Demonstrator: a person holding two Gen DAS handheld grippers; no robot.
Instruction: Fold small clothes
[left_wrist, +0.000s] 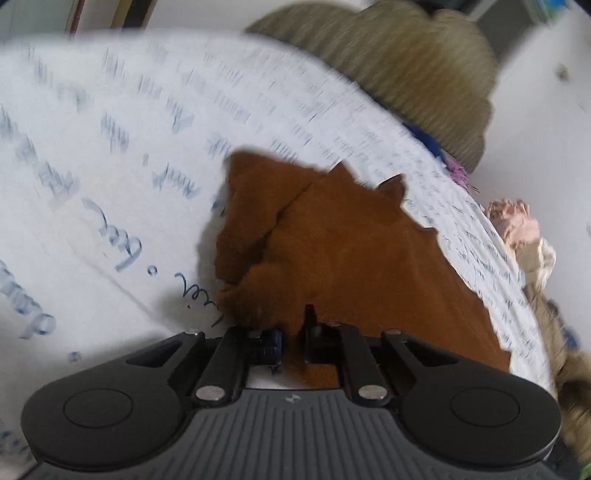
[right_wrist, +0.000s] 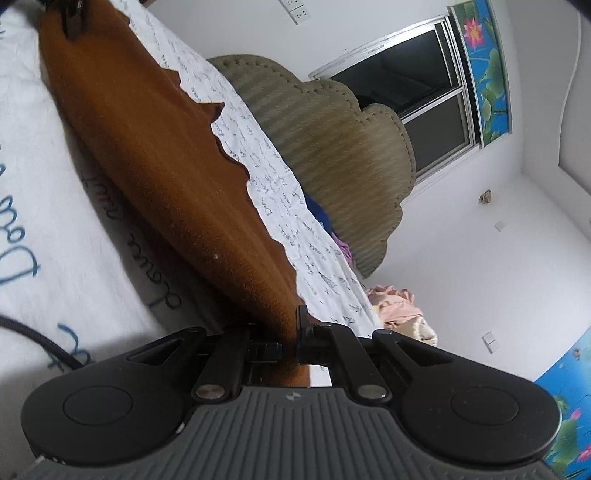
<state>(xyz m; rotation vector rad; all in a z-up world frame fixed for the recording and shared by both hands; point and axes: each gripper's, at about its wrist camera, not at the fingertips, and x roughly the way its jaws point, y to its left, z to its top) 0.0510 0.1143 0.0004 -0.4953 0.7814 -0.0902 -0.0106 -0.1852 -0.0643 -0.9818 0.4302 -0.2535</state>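
Note:
A small rust-brown garment (left_wrist: 332, 251) with a scalloped edge lies across the white bed sheet (left_wrist: 110, 147) printed with blue script. My left gripper (left_wrist: 293, 332) is shut on the near edge of the garment, and brown cloth fills the narrow gap between its fingers. In the right wrist view the brown garment (right_wrist: 155, 155) stretches away as a taut band above the sheet (right_wrist: 55, 221). My right gripper (right_wrist: 291, 341) is shut on its near end. The left gripper's dark fingers (right_wrist: 72, 18) hold the far end at the top left.
An olive padded headboard (left_wrist: 406, 74) (right_wrist: 332, 155) stands behind the bed. Pink clothes (left_wrist: 513, 221) (right_wrist: 395, 299) and purple and blue clothes (right_wrist: 345, 251) are heaped at the bed's far edge. A black cable (right_wrist: 37, 336) crosses the sheet. A window (right_wrist: 406, 92) is in the white wall.

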